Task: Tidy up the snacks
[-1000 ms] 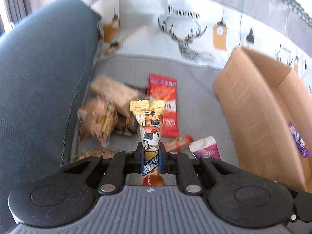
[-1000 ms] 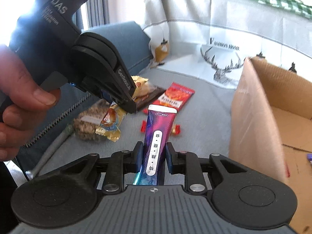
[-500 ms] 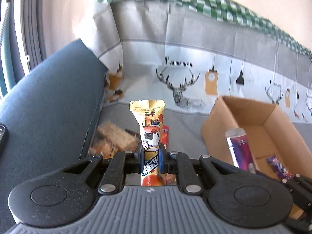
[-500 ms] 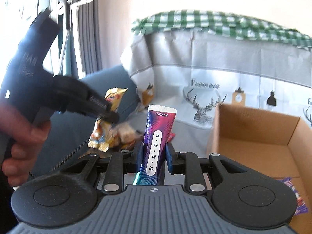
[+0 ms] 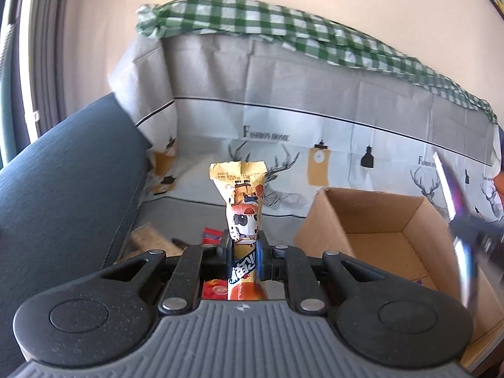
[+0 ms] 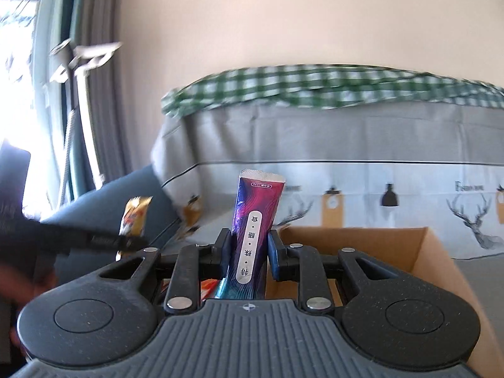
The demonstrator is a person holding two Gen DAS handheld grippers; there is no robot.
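- Your left tool pinches a yellow snack pack low on its body, top standing up clear of the sofa.
- Your right tool clamps a purple pack the same way, just before the box.
- Both packs look light, soft and slick; too hard a squeeze could crush the contents.
- Hold mid-body, not the crimped end.
- More snacks lie on the sofa seat.

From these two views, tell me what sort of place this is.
Probably a home living room: a dark blue sofa draped with a deer-print cover and a green checked cloth, and curtains by a bright window.
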